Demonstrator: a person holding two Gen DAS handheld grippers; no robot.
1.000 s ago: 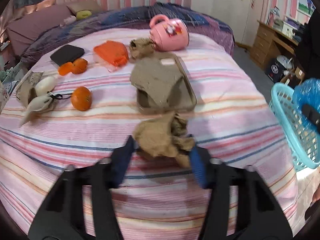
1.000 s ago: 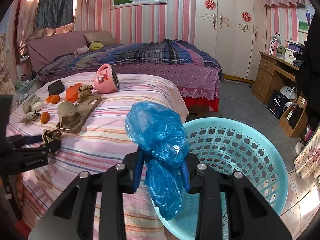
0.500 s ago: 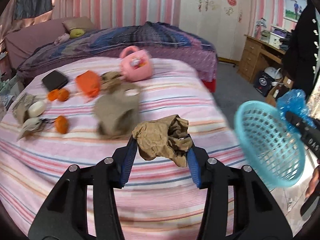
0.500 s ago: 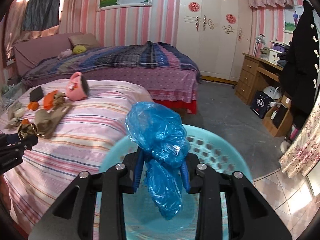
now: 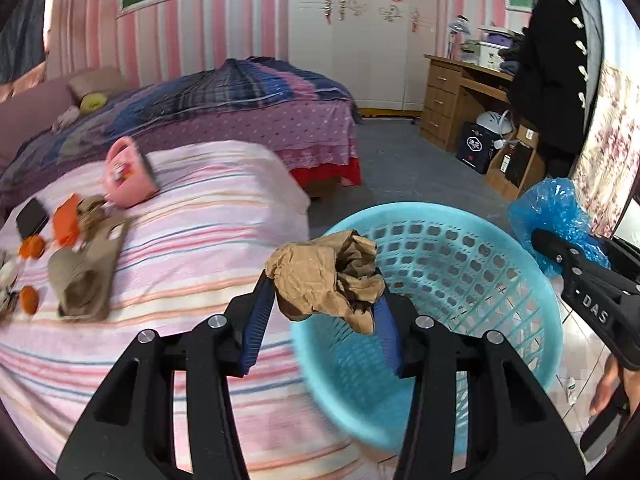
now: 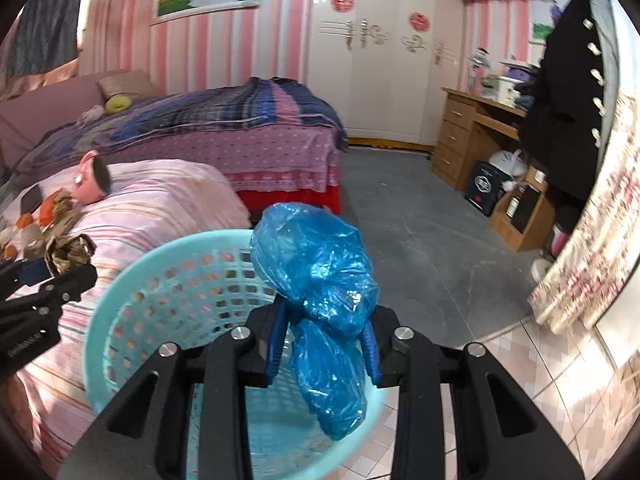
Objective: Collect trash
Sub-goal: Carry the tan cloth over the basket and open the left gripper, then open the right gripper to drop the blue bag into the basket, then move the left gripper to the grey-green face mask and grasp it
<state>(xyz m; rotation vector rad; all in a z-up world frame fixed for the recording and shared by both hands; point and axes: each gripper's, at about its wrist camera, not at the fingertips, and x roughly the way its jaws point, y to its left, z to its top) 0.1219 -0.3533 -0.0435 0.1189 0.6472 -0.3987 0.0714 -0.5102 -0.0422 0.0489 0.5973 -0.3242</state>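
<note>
Left tongs [image 5: 320,312] clamped on a crumpled brown paper wad [image 5: 326,280], held in the air at the near-left rim of the light blue plastic basket [image 5: 460,248], wad partly over the rim and partly over the bed edge. Right tongs [image 6: 324,344] clamped on a bunched blue plastic bag [image 6: 316,268], bag hanging down between the pads over the basket's open mouth, its lower end inside the rim line in the right wrist view. In the left wrist view the right tongs come in from the right edge of the basket with the blue bag bulging past the rim; part of a hand [image 5: 608,384] shows at the lower right. Basket sits just beside the right edge of the pink striped bed [image 5: 200,208], whether touching cannot tell; inside looks bare in what shows. Still on the bed toward its far-left corner: pink mug [image 5: 126,174] lying on its side, orange bag [image 5: 68,220], brown cardboard tray [image 5: 86,272], oranges [image 5: 32,246], a dark flat case [image 5: 31,216], more brown scraps near the mug. Left side blurred, small items there hard to tell. Second bed with plaid cover [image 5: 224,92] behind, wardrobe and wooden desk beyond the grey floor.
</note>
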